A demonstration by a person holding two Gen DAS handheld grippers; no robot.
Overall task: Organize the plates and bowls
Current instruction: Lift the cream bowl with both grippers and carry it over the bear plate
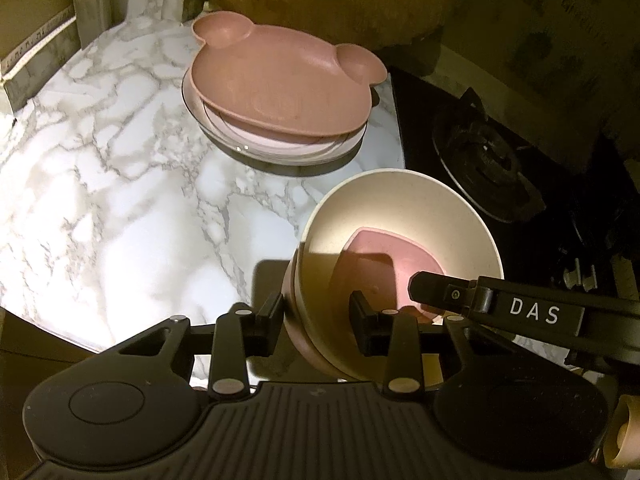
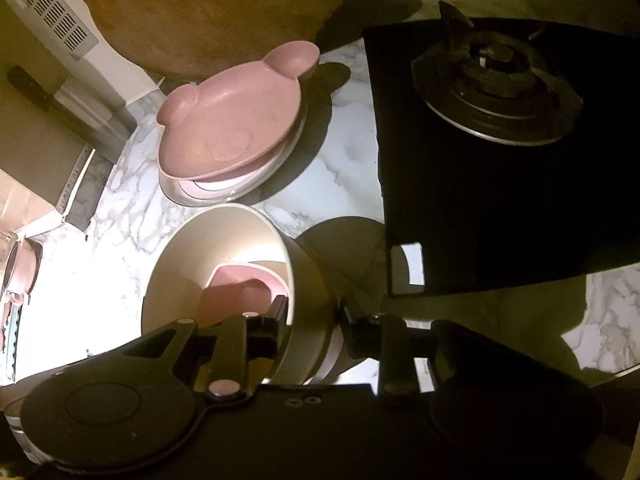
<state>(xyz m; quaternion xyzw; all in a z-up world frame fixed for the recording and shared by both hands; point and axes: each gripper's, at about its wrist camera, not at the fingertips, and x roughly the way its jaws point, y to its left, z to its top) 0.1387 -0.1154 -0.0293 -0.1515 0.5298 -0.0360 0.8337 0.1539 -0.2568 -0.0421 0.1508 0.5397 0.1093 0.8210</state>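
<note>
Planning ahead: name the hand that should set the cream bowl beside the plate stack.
Left gripper, likely: its fingers straddle the cream bowl's rim on the marble counter side, plate stack straight ahead. The right gripper reaches in from the stove side.

Kitchen corner, lamp glare pooling on marble

A white marble countertop [image 1: 100, 208] with grey veins is catching a hard bright light near the front edge, while everything behind is sinking into dim yellow-brown shadow. To the right, a black glass hob [image 2: 500, 208] is lying flush in the counter, its gas burner [image 2: 496, 80] sitting dark and unlit. A big round brown wooden board [image 2: 208, 12] is leaning at the back against the wall. On the left, a white vented appliance [image 2: 48, 12] is standing by the pale wall, edges blurring in the gloom.
</note>
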